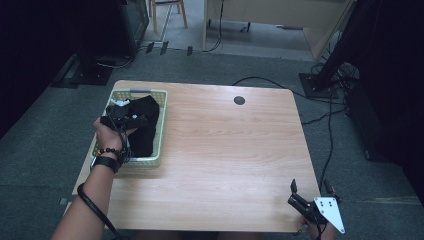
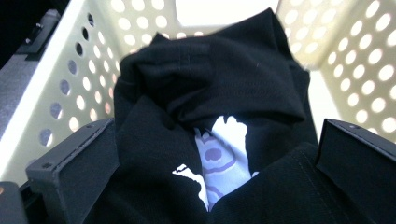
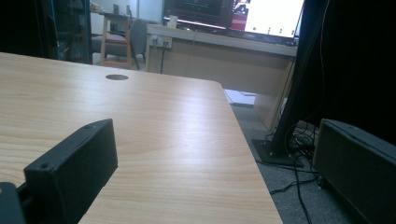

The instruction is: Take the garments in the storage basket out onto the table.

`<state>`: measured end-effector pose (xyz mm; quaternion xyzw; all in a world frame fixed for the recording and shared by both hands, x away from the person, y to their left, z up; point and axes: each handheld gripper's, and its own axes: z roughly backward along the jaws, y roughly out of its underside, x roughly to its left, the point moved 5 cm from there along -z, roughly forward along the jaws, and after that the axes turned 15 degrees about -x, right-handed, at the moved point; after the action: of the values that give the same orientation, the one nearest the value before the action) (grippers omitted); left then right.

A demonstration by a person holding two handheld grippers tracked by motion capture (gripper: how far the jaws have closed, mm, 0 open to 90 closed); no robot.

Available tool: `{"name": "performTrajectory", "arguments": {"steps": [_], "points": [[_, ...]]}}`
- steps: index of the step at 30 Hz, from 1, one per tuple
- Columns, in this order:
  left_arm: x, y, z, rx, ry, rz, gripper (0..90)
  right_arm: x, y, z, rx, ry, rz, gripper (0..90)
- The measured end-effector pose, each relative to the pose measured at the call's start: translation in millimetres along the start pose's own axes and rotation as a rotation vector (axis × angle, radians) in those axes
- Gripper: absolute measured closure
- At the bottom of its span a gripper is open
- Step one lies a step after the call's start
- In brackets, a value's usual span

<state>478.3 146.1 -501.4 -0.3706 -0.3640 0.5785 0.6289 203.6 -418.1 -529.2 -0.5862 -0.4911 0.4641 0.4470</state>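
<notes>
Grey carpet floor all round, cables trailing at the far right; your light wooden table [image 1: 225,145] has a round dark cable grommet [image 1: 239,100] near its far edge.

Pale green perforated plastic basket [image 1: 162,107] sits at the table's left side, closer to the far edge. It holds a crumpled black garment with a white and lilac print [image 2: 219,154].

Your left gripper [image 2: 217,163] is down in the basket, over the garment. Jaws stand wide apart, one each side of the bunched cloth. Cloth fills the gap and lies against the inner faces of both jaws; they are spread, not clamped. In the high view your left hand [image 1: 107,132] hangs over the basket's near-left part, with a bead bracelet and a dark wristband on the wrist.

Your right gripper [image 1: 311,192] is at the table's near-right corner, well apart from the basket. Jaws spread, nothing between them. In the right gripper view one jaw stands over the tabletop, the other past the table's right edge, over the floor.
</notes>
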Motion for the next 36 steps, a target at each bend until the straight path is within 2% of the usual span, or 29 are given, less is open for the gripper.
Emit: {"name": "performTrajectory", "arguments": {"steps": [4,7,9,10,18,20,22,24,29,33,36], "points": [[-1.2,3.9,-5.5,0.034,0.003,0.009,0.0,0.0,0.0,0.0,0.000,-0.001,-0.001,0.0],[-2.1,6.8,-9.3,0.063,-0.002,-0.006,0.0,-0.1,0.0,0.0,0.000,-0.001,-0.001,0.0],[-4.4,8.6,-11.6,0.074,0.013,0.022,0.0,0.0,0.0,0.0,0.000,-0.002,-0.001,0.0],[-4.9,10.5,-13.0,0.086,0.014,0.022,0.0,0.0,0.0,0.0,0.000,-0.002,-0.002,0.0],[-8.7,21.4,-22.5,0.157,-0.003,-0.002,0.0,0.0,0.0,0.0,0.000,-0.002,-0.002,0.0],[-9.9,24.9,-25.0,0.191,0.004,-0.002,0.0,0.0,0.0,0.0,0.000,-0.004,-0.001,0.0],[-12.5,29.0,-27.2,0.226,0.034,0.022,0.0,0.1,0.0,0.0,0.000,-0.004,-0.001,0.0],[-14.5,29.9,-28.3,0.247,0.027,0.000,0.0,0.1,0.0,0.0,0.000,-0.004,0.000,0.0],[-16.0,30.4,-28.8,0.258,0.026,-0.002,0.4,0.2,0.0,0.0,0.000,-0.004,0.001,0.0],[-16.5,27.9,-27.0,0.271,0.021,0.005,7.9,0.4,0.0,0.1,0.001,-0.003,0.001,0.0],[-13.9,24.8,-25.1,0.265,0.005,0.015,19.7,0.5,0.1,0.0,0.002,-0.003,0.002,0.0]]}}
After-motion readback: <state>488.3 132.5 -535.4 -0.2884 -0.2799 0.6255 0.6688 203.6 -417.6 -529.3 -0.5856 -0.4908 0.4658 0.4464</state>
